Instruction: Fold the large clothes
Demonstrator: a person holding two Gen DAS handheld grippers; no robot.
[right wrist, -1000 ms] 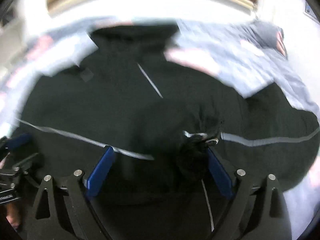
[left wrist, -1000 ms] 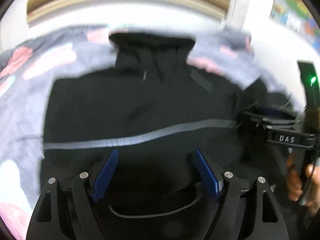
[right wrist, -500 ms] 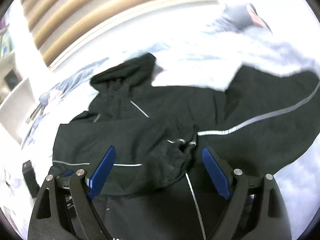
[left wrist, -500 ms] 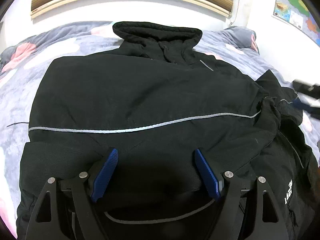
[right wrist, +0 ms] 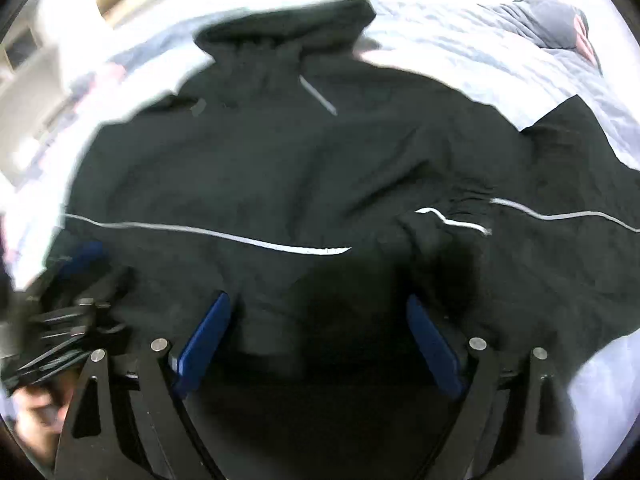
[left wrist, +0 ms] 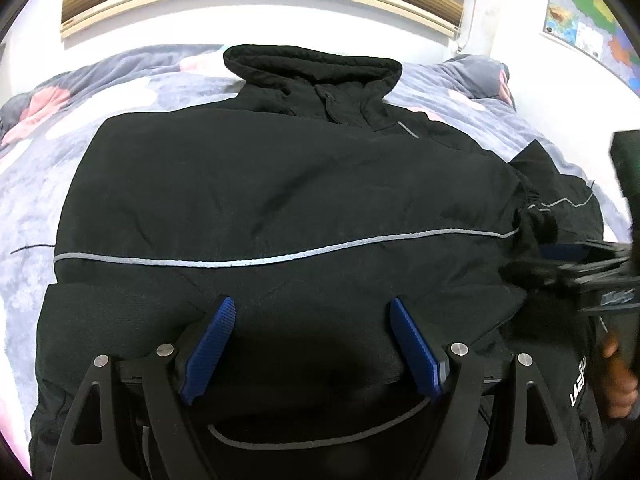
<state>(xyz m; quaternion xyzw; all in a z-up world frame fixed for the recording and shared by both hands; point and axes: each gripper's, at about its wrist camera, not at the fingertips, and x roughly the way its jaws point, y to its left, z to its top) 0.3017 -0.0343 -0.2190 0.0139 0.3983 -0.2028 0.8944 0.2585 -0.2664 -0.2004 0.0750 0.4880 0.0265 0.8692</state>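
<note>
Two tools hang over one big black jacket (left wrist: 280,200) that lies spread on a bed under a grey floral quilt (left wrist: 48,168). The left tool (left wrist: 312,340) has its blue pads set wide apart with nothing between them, low over the jacket's hem end. The right tool (right wrist: 316,340) is likewise spread and empty, over the same end of the jacket but nearer the sleeve side; its view is blurred, so fine detail there is hard to read.

Taking the jacket's collar (left wrist: 312,64) as the mark: it sits at the far end from both tools, the reflective stripe (left wrist: 260,258) runs across the body between collar and hem, and one sleeve (right wrist: 568,216) trails out to the side, its cuff bunched beside the stripe.

My judgement is that the cloth is thick and padded — soft, limp, fairly heavy for clothing, and likely a bit slick on the outer shell. It will sag and slide rather than hold a crease. Best holds seem to be the doubled edges: the hem corners, the sleeve cuff, or the shoulder seam near the collar, where the pads bite several layers instead of one slippery sheet.
</note>
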